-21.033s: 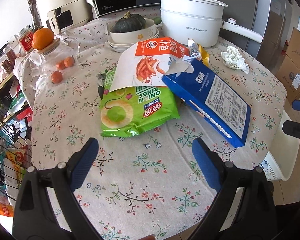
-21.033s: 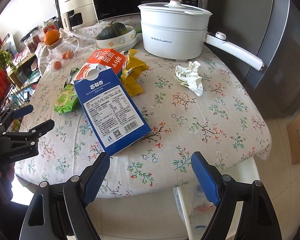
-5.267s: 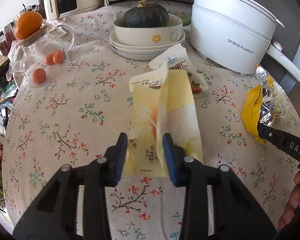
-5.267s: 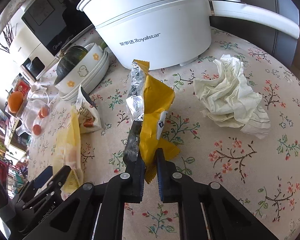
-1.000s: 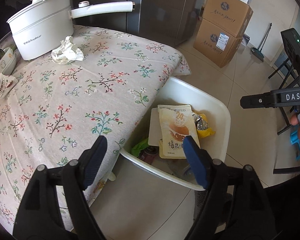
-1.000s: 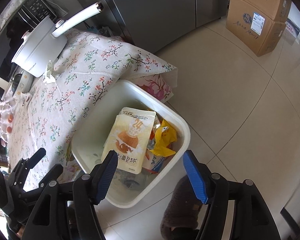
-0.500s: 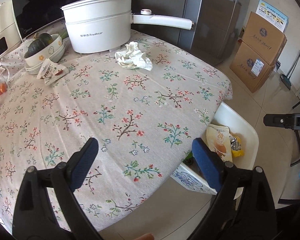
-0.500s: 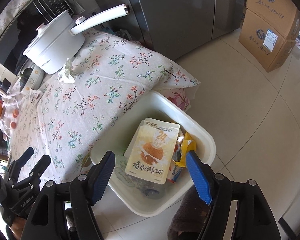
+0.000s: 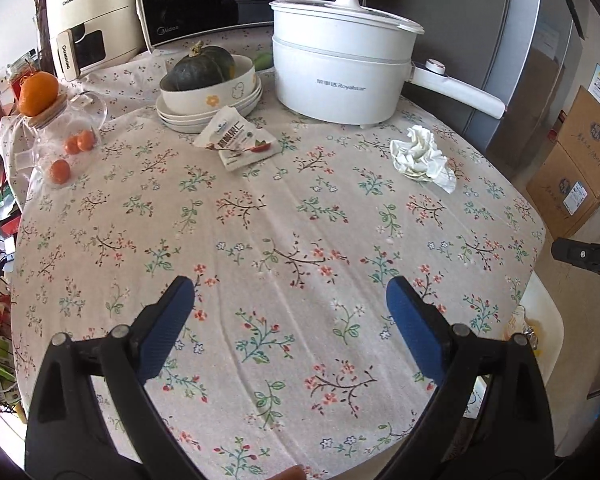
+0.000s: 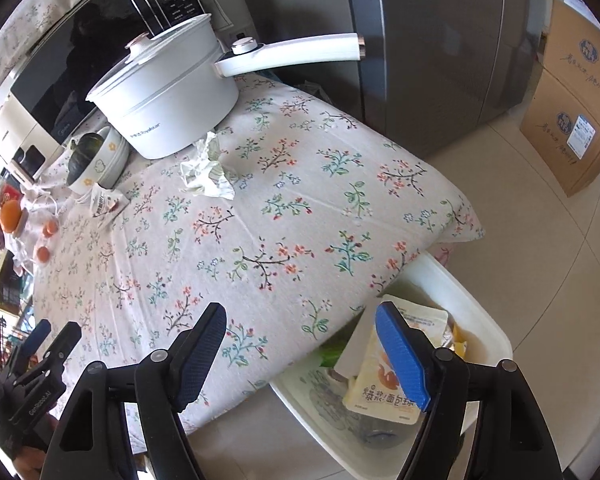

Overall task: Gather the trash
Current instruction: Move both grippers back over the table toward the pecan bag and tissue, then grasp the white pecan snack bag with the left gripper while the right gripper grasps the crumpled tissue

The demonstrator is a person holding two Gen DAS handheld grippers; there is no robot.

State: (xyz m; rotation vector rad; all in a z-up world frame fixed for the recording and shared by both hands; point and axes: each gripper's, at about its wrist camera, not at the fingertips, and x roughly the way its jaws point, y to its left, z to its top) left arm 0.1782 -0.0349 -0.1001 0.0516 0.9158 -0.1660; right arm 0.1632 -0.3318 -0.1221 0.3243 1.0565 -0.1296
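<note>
1. Since half a second ago my left gripper has swung off the table edge to face the middle of the table, so the bin has slid to the far right edge of its view; my right gripper has turned from the bin toward the table corner.
2. Both sets of tongs stand wide apart with nothing between the blue pads; I am carrying nothing in either.
3. Nearest to me, the white bin sits on the floor just beside the table corner, with a pale snack bag and other wrappers already in it.
4. The flowered tablecloth in front of the left tongs is bare.
5. Two pieces of trash are left, both far across the table. The crumpled tissue lies ahead and to the right of the left tongs, near the white pot.
6. The torn snack wrapper lies ahead and slightly left, touching the stacked plates; its long axis runs across my view.
7. I judge the right hand nearer the tissue and the left better placed for the wrapper.
</note>
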